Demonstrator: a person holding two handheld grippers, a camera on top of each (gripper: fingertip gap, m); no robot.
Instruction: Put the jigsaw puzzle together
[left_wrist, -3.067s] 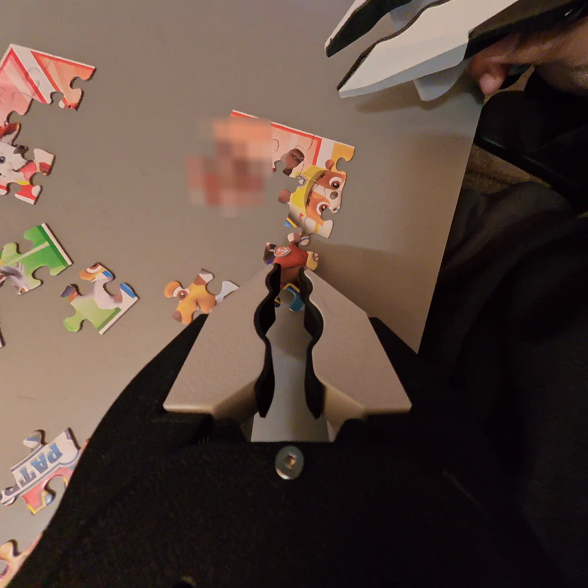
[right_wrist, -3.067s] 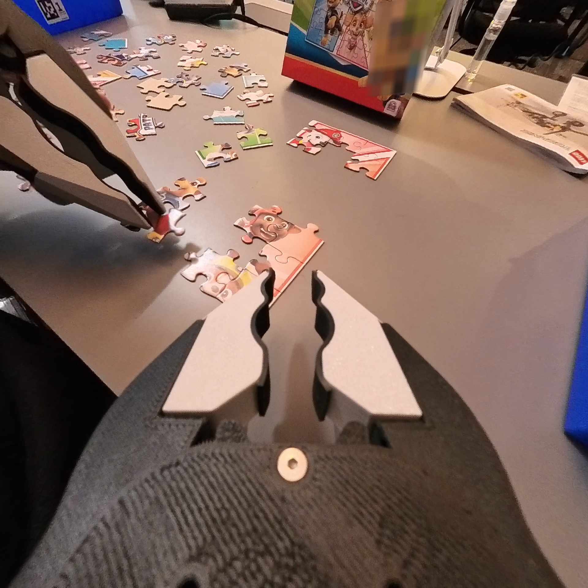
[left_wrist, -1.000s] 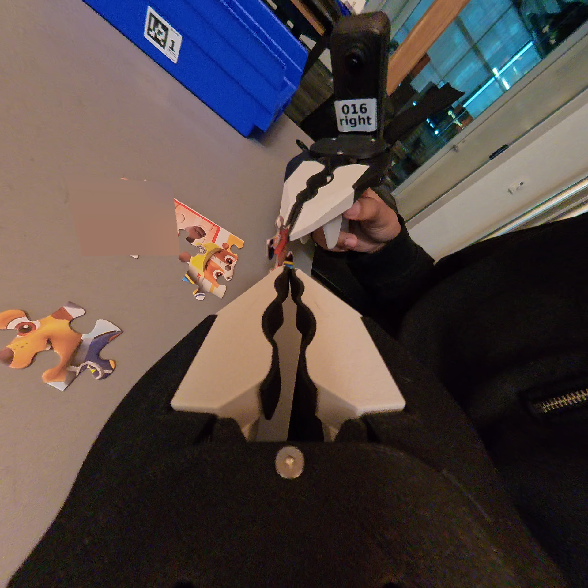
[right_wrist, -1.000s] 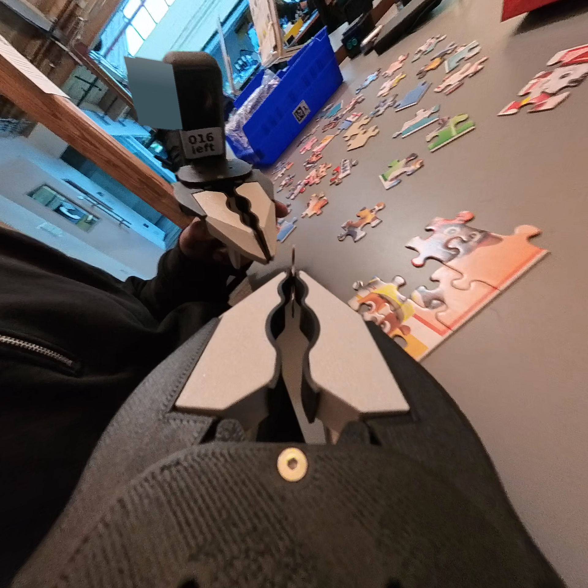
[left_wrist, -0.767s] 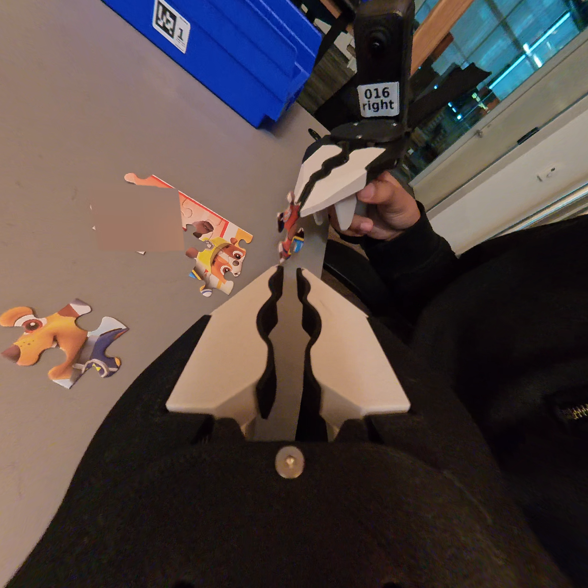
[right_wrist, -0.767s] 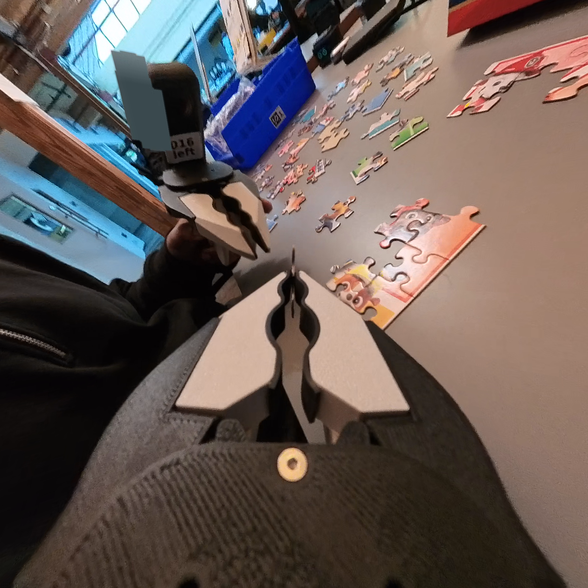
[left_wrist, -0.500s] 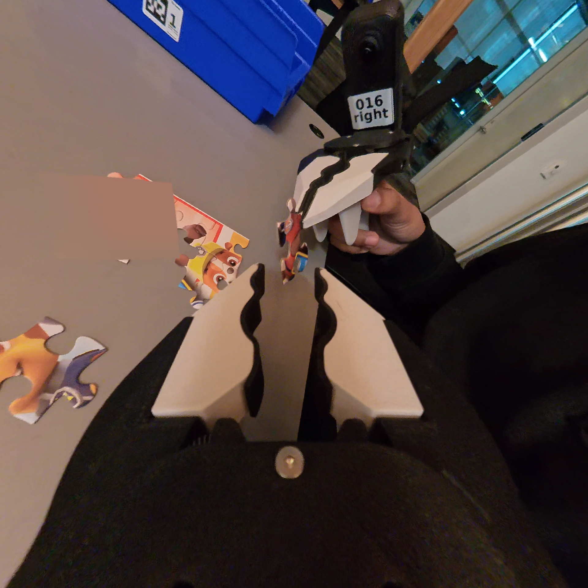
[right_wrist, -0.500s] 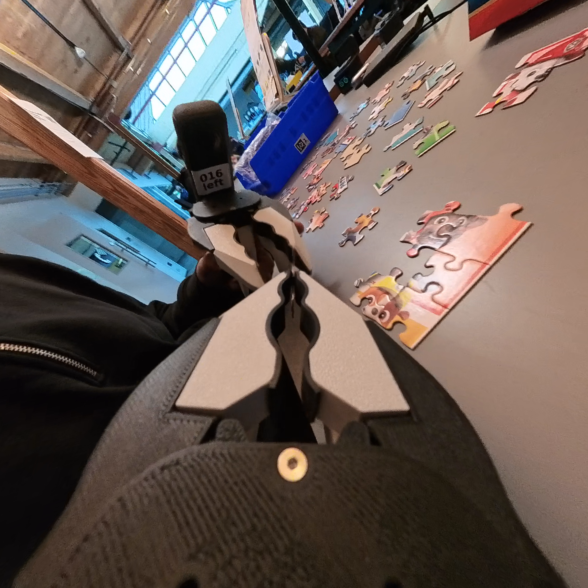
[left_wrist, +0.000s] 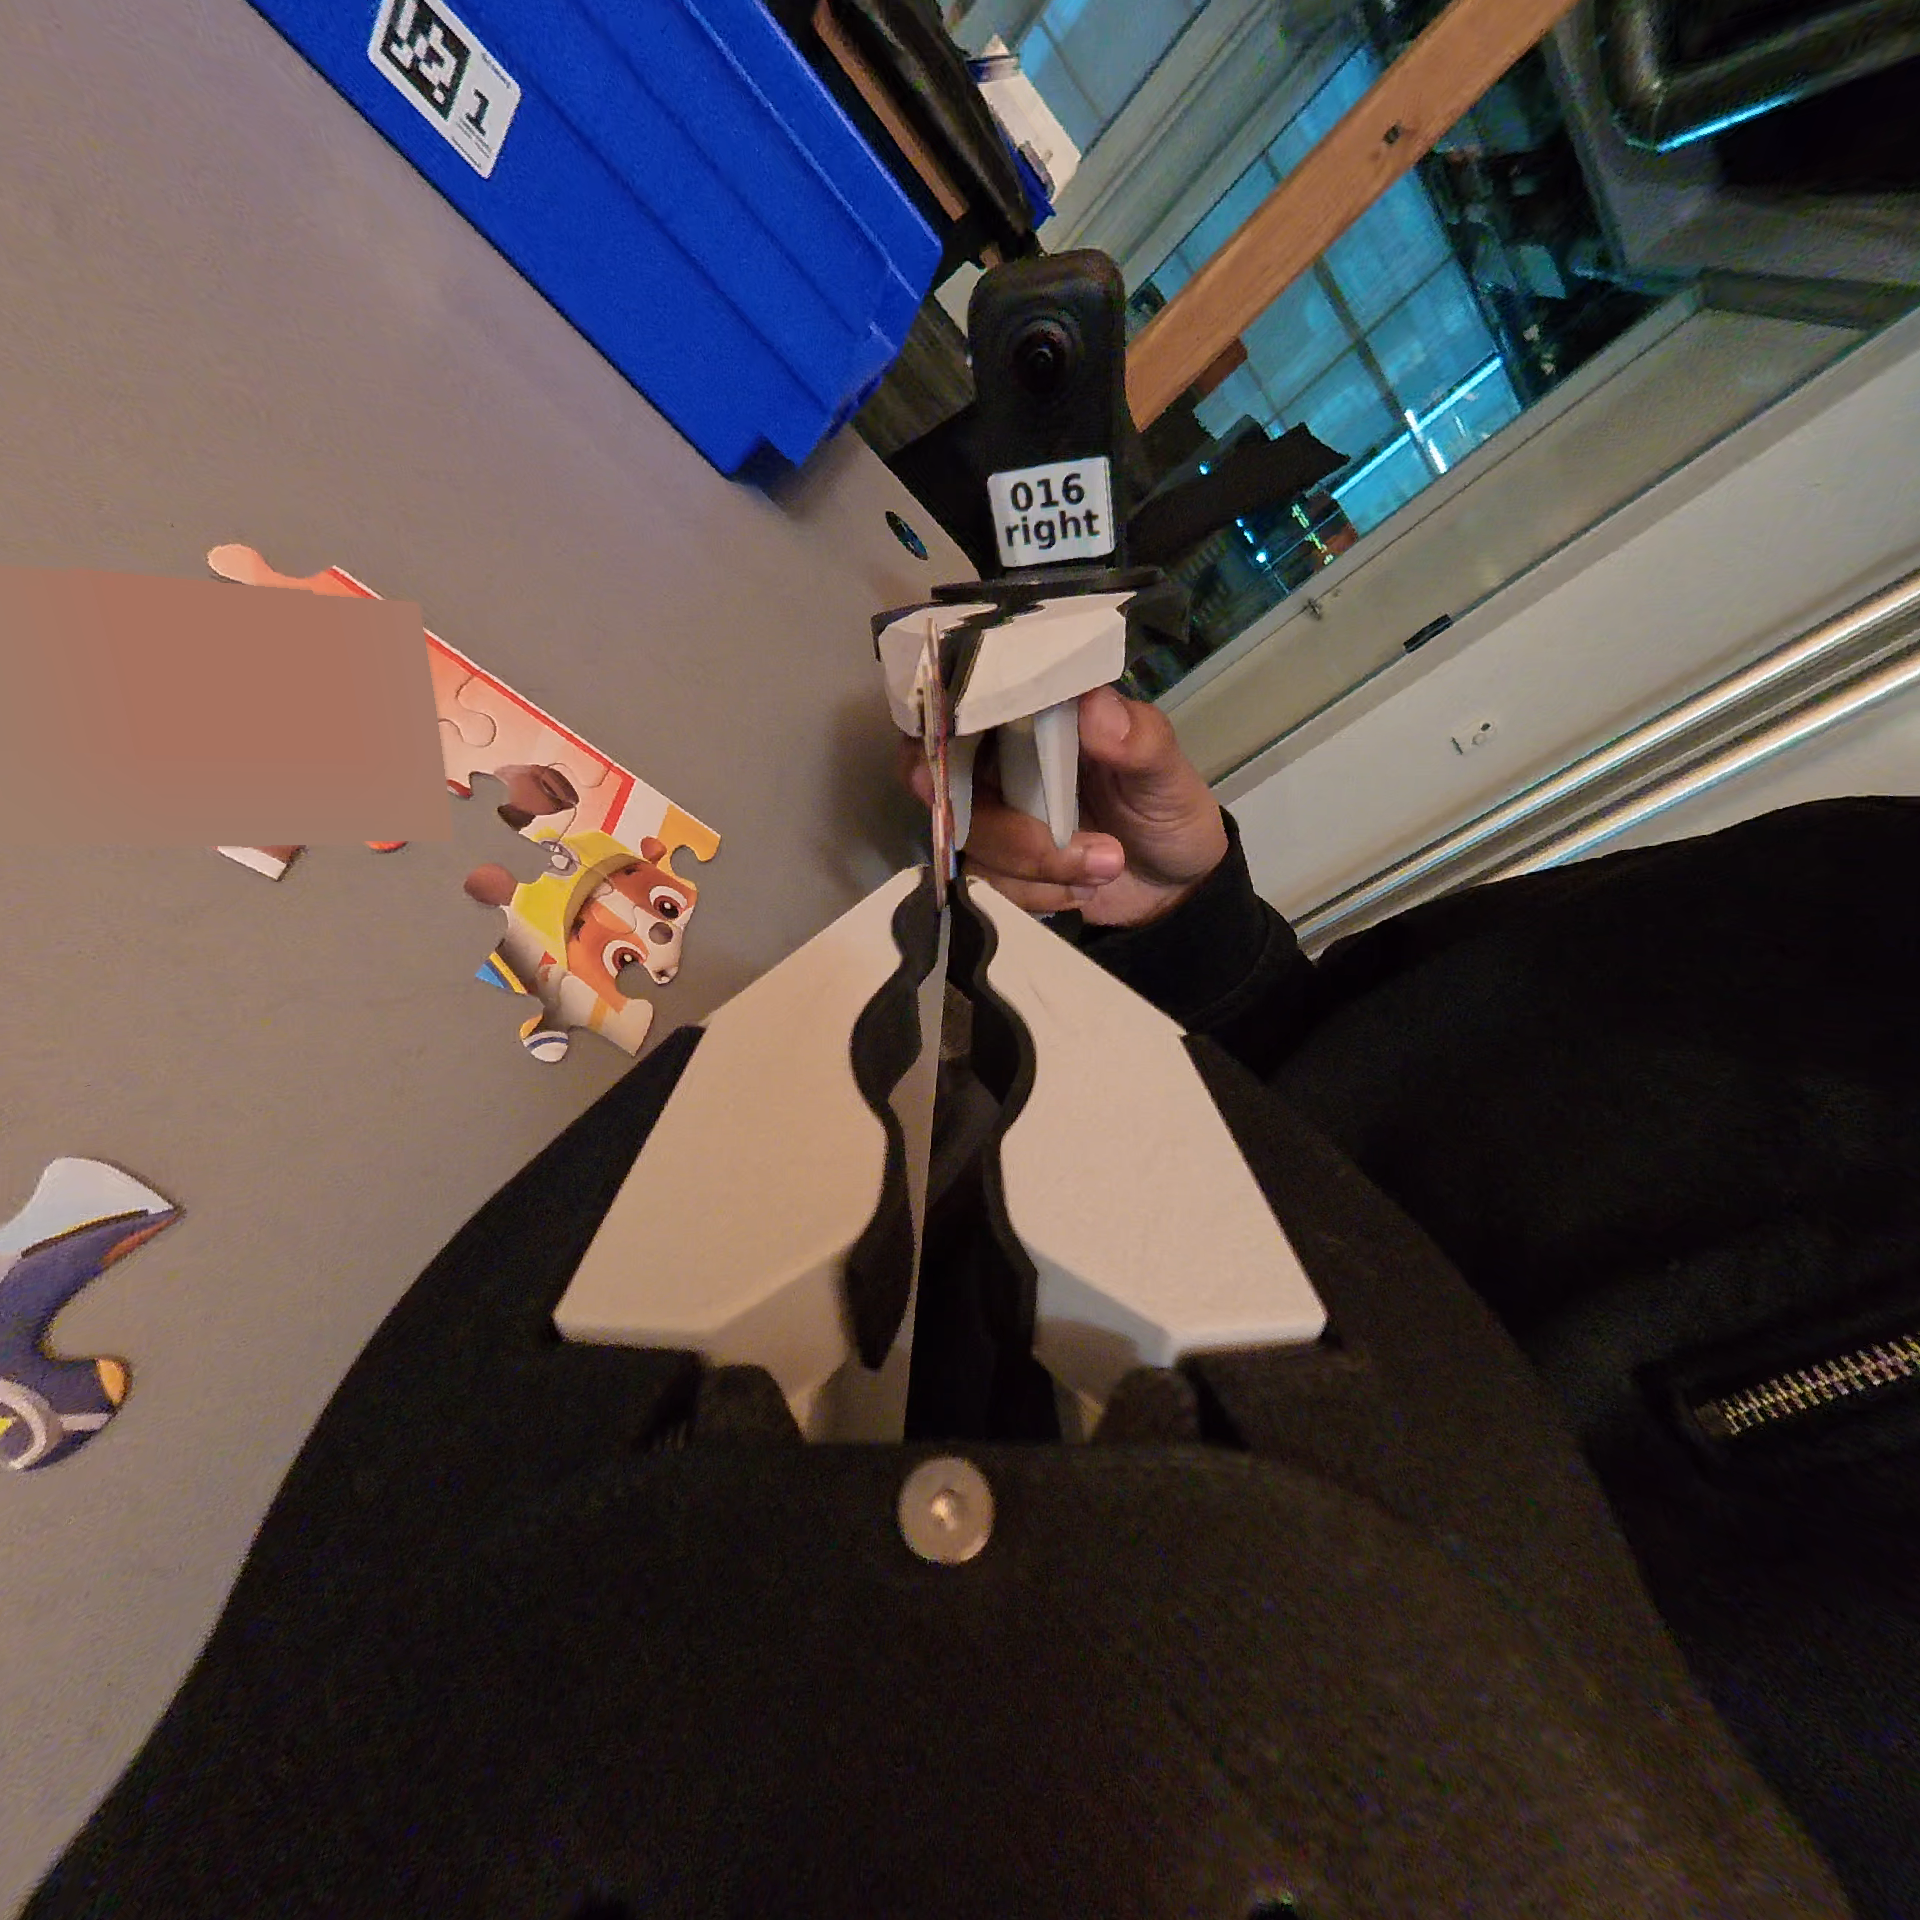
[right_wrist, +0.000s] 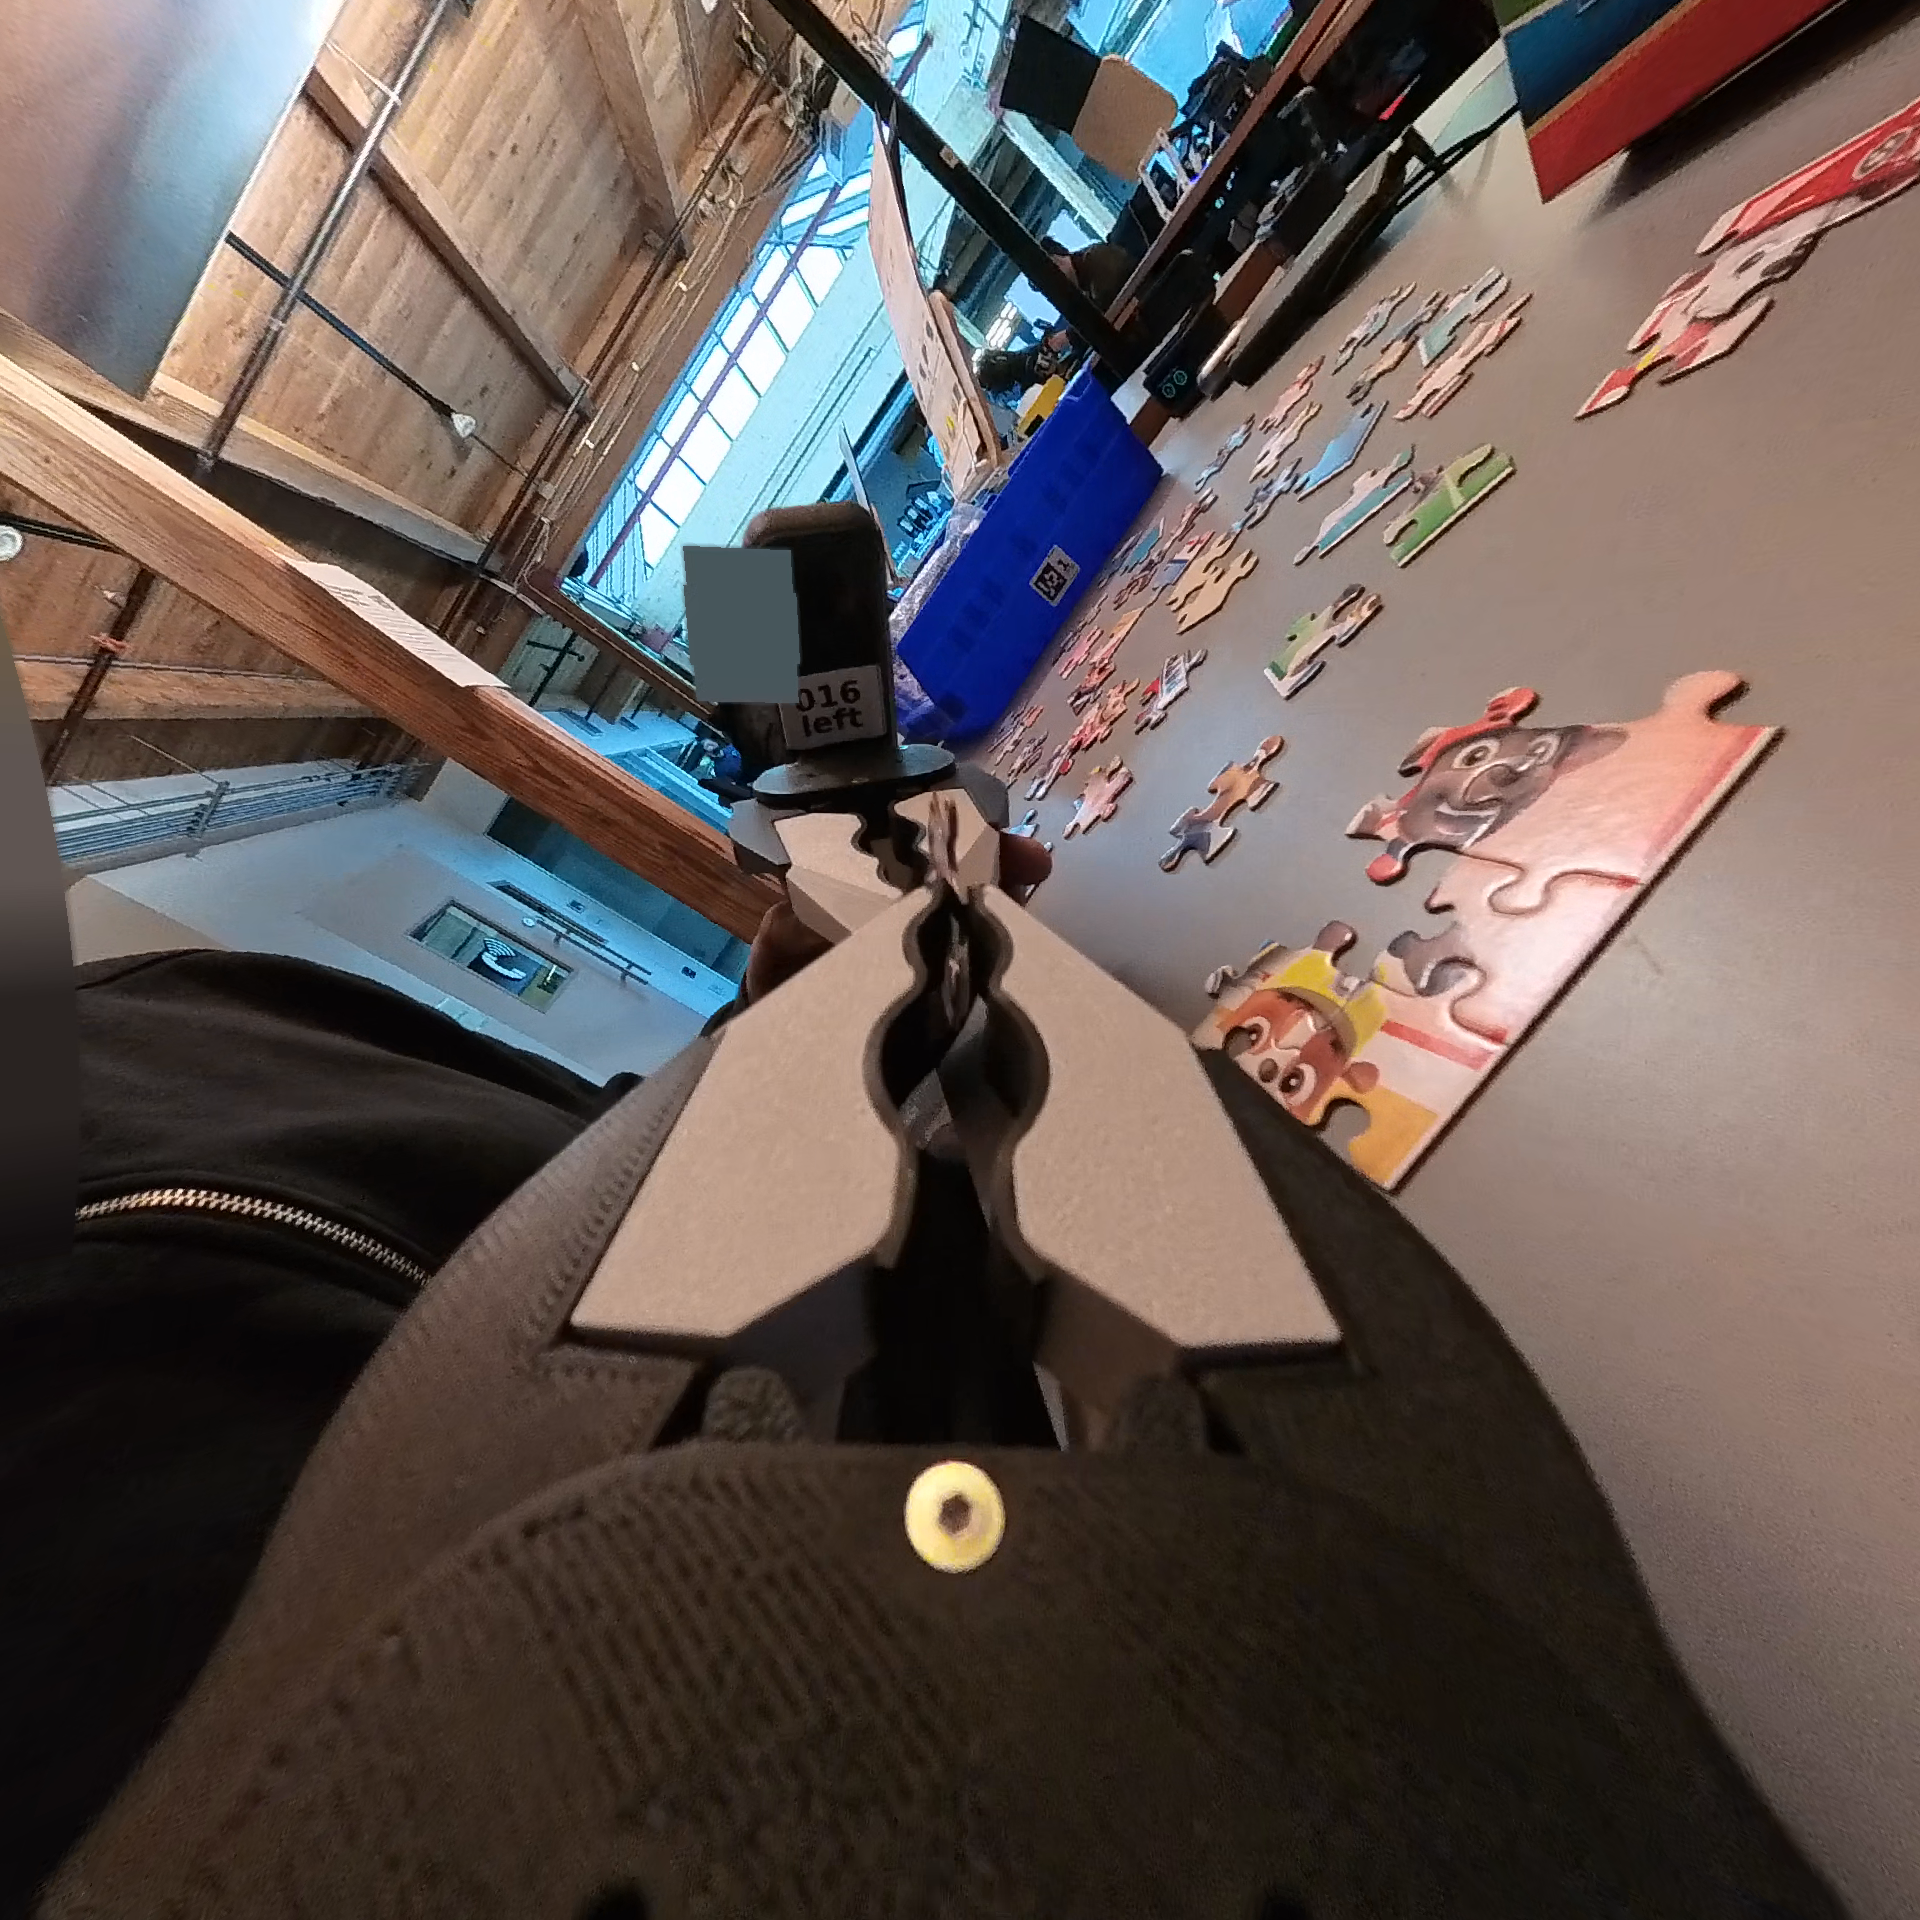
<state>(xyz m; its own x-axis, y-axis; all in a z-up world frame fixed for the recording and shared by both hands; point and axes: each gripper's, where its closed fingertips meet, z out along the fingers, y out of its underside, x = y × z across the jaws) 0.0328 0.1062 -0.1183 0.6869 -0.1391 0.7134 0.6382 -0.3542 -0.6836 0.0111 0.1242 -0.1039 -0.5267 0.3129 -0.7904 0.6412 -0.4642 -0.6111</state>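
Both grippers meet nose to nose: the puzzle piece stands edge-on, long axis running between right gripper and left gripper, both pinching it.

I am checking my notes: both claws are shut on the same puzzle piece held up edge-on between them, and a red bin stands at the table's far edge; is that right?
The bin is blue, not red, as the left wrist view shows. The rest stands: the left claw and right claw both grip the edge-on puzzle piece.

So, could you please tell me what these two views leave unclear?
- Held puzzle piece: edge-on in both views, picture unreadable.
- Assembled puzzle section: left wrist view, partly under a blur patch.
- Far loose pieces: right wrist view, too small.
- Orange-and-blue piece: cut by left edge.
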